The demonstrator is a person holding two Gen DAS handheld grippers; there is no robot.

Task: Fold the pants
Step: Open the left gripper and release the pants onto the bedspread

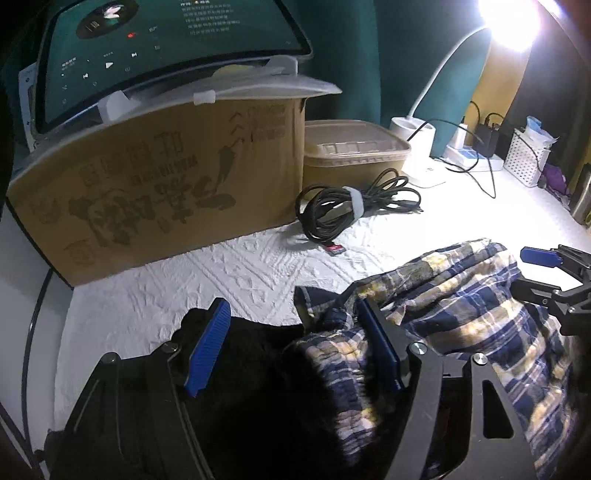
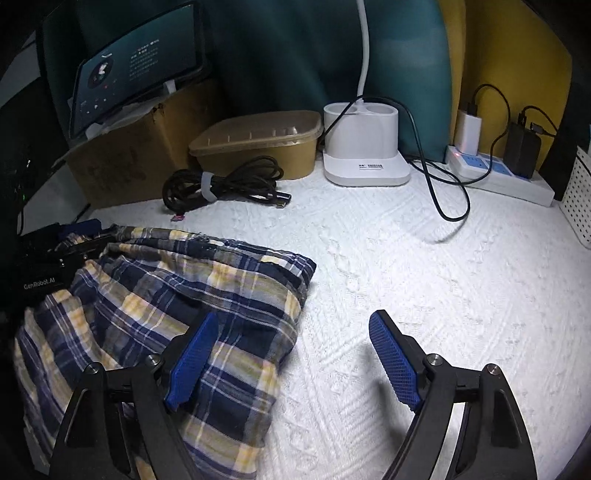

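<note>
We had the plaid pants [image 2: 166, 295] folded into a bundle at 9 o'clock on the white quilted cover [image 2: 406, 277]. Our left gripper [image 1: 295, 343] and right gripper [image 2: 291, 362] both gaped wide, holding nothing. Next we judged a final fold or tidying was needed.

White textured cloth [image 2: 424, 280] covers counter. Teal curtain [image 2: 280, 55] behind, yellow wall [image 2: 517, 48] to right of it. Gooseneck lamp [image 1: 509, 18] glares bright at upper right, its white base [image 2: 364, 147] at back of counter. Cardboard box [image 1: 155, 177] at left carries lit tablet [image 1: 166, 48]. White power strip [image 2: 506, 179] along back edge.
</note>
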